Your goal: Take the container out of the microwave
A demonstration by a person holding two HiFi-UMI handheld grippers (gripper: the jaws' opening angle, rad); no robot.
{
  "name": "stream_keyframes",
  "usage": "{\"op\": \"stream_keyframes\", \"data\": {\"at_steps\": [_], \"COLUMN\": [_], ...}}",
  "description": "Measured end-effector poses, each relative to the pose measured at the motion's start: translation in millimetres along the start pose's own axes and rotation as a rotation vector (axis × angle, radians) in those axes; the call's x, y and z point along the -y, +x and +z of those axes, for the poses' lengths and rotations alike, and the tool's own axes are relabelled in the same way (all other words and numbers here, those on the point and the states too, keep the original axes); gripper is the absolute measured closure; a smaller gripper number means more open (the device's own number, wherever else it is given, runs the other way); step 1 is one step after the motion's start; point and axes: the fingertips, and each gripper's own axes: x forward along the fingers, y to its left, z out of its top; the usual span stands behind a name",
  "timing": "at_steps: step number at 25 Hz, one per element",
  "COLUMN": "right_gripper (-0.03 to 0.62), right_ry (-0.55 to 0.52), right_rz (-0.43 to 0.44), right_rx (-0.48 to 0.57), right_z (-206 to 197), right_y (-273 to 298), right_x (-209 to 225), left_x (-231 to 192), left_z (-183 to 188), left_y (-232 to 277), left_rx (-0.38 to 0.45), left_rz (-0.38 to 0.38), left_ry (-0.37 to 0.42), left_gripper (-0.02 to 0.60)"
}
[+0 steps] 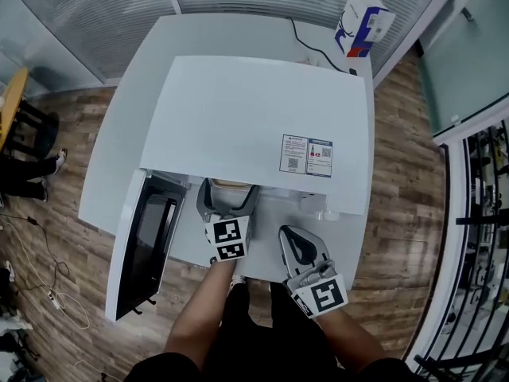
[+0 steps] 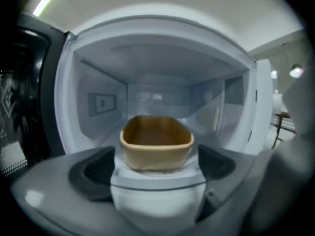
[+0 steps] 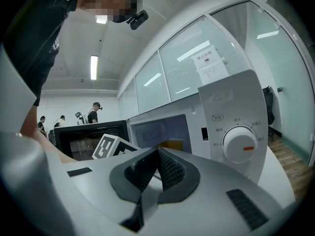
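I can read no text: sticker [image 1: 306, 155] on the microwave [image 1: 238, 110] top, dial [image 3: 239, 145] markings, notice [image 3: 209, 63] on the glass wall [image 3: 172, 77], all too small.

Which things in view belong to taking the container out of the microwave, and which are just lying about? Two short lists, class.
Part of the job: container; microwave; open door; left tongs, open and facing the container; right tongs, shut and empty.

Lying about: paper bag; black cable; label on the microwave's top; people in the background.
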Motion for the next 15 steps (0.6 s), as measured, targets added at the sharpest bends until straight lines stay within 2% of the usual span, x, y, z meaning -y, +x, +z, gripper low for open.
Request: {"op": "stream_keyframes", "data": {"at_steps": [5,8,15], "right_gripper": [0.595,0.595,0.595], "right_ry": [0.008,0.013,0.010], "right_rz": [0.001,-0.006,-0.017], "right_rx": [-0.012,-0.011,-0.007], "right_z": [-4,-4,-4], "right_y": [2,2,-1], "right_x": [8,12,10], "left_x": [-4,-8,-9], "left_z": [2,5,5], "left_y": [13,11,-4], "left_rx": [0.002,0.019,0.035], "left_rz": [0.025,0.047,0.053], "left_ry": [0.010,0.020,0.019], "left_gripper": [0.068,0.120,0.133]}}
